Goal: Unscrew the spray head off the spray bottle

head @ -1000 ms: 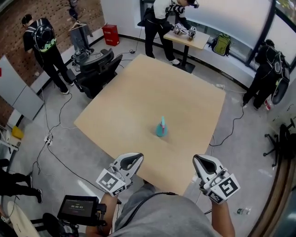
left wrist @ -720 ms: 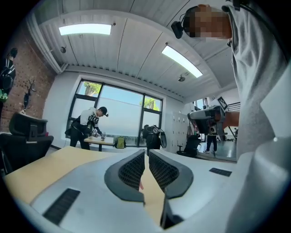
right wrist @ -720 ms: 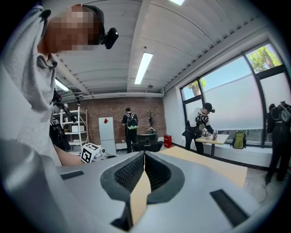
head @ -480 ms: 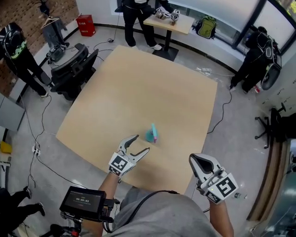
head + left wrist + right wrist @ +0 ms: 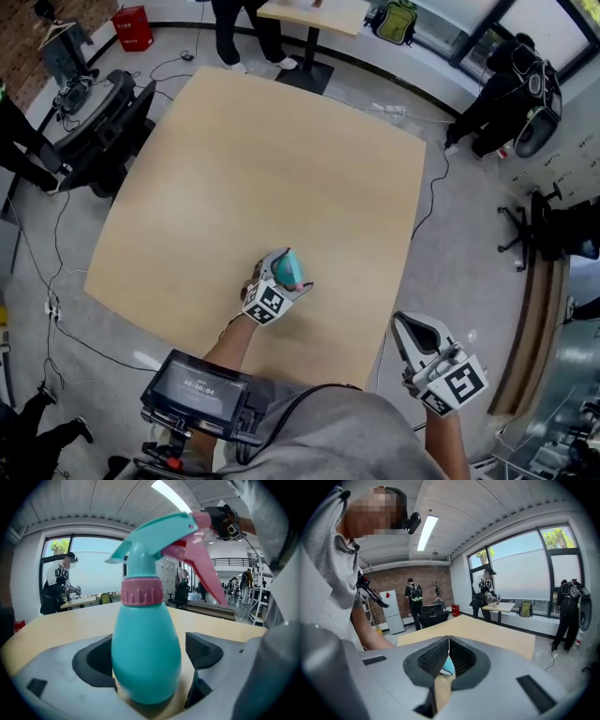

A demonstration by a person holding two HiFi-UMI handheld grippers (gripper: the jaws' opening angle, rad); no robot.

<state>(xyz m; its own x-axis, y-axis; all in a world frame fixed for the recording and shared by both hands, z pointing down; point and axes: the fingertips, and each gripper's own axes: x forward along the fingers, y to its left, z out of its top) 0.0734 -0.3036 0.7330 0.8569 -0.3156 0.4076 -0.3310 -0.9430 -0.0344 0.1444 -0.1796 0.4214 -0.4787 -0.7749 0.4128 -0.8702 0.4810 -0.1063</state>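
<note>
A teal spray bottle [image 5: 292, 268] stands upright on the wooden table [image 5: 281, 150], near its front edge. It has a pink collar [image 5: 142, 591], a teal spray head [image 5: 154, 529] and a pink trigger [image 5: 202, 569]. My left gripper [image 5: 278, 279] reaches around the bottle body [image 5: 145, 658]. Its jaws are opening, with the pads [image 5: 205, 648] standing on either side and a gap showing on the right. My right gripper [image 5: 413, 325] hangs off the table's front right corner, shut and empty. Its own view shows the jaws [image 5: 449, 656] closed, with a sliver of the teal bottle [image 5: 448, 666] behind them.
Office chairs [image 5: 103, 117] stand off the table's left side. A person [image 5: 502, 94] stands at the far right and a small table [image 5: 314, 11] at the back. Cables run over the grey floor. A device with a screen [image 5: 199, 392] hangs at the person's waist.
My left gripper has moved forward from the table's front edge to the bottle, and its jaws have spread around it. The right gripper has stayed where it was.
</note>
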